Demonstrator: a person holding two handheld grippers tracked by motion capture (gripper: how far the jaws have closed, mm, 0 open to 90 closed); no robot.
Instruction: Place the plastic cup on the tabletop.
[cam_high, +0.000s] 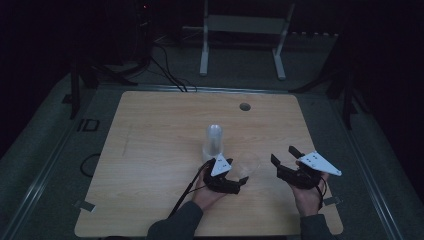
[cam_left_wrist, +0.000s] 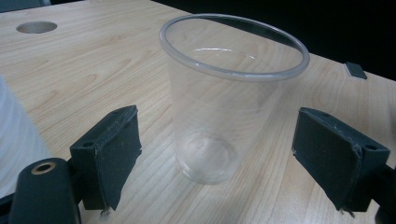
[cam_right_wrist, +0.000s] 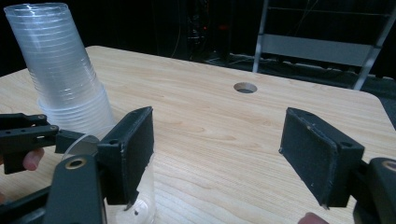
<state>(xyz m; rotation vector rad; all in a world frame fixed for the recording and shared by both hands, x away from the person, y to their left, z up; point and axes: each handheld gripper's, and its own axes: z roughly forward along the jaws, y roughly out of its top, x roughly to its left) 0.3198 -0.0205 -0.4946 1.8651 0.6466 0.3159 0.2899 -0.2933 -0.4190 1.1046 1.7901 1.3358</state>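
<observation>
One clear cup (cam_left_wrist: 231, 98) upright between wide-open left claw (cam_left_wrist: 229, 163) pads, untouched; right claw (cam_right_wrist: 233, 154) open, empty.

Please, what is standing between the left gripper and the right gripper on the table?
A single clear cup stands upright between the left gripper and right gripper, seen in the high view.

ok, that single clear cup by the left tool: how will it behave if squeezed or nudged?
The clear plastic cup looks thin-walled, so it would probably flex under a firm squeeze. It is empty and see-through, so likely very light and apt to slide or tip if nudged. Its base is narrower than its rim, which suggests it topples easily.
</observation>
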